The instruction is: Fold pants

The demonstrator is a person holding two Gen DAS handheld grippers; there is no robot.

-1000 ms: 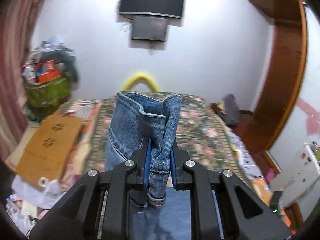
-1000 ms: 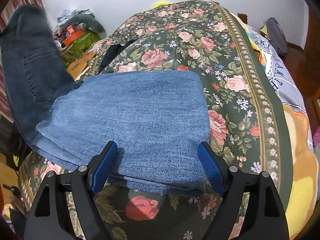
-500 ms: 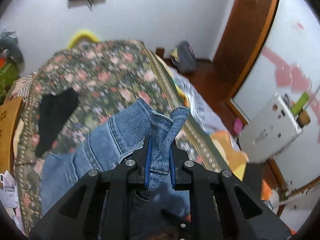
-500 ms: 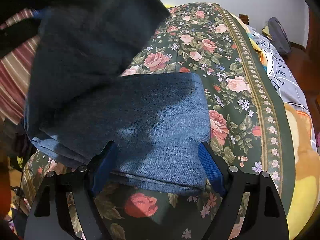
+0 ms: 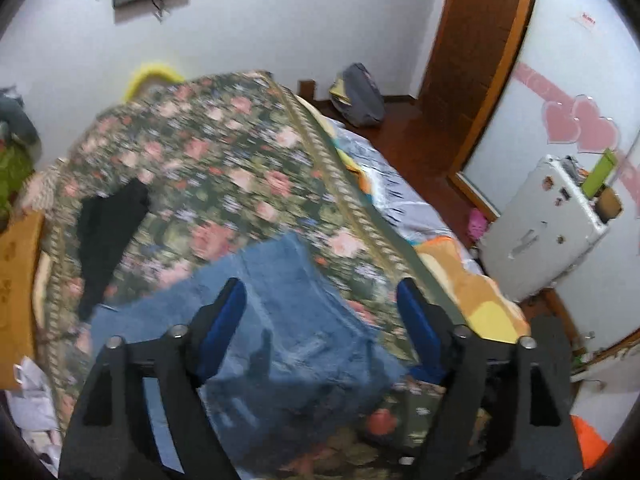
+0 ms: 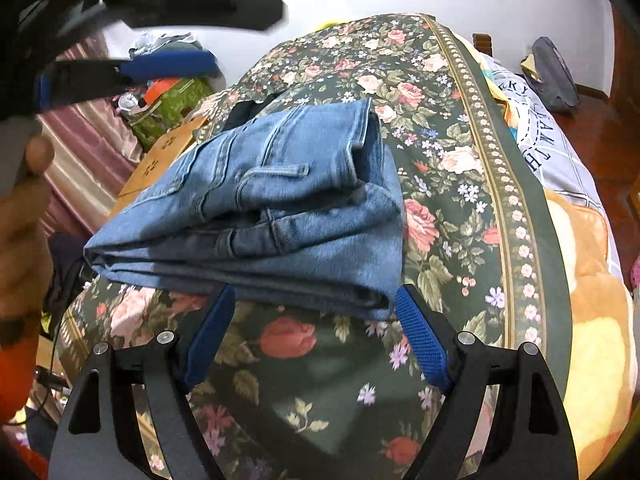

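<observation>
Blue denim pants [image 6: 260, 208] lie folded in a thick stack on the flowered green bedspread [image 6: 460, 128], near the bed's front edge; waistband layer on top, top layer slightly skewed off the lower one. Left hand-held gripper [image 5: 320, 320] has just been opening — jaws wide apart, nothing between them, denim below. Right hand-held gripper [image 6: 316, 336] sits just short of the stack's near edge, jaws apart and empty.

Judgement: fold is laid; step in hand is squaring the stack. To do it well: press flat rather than pinch; push the skewed top layer back over the lower one; smooth from the fold outward — no snagging the waistband.
</observation>
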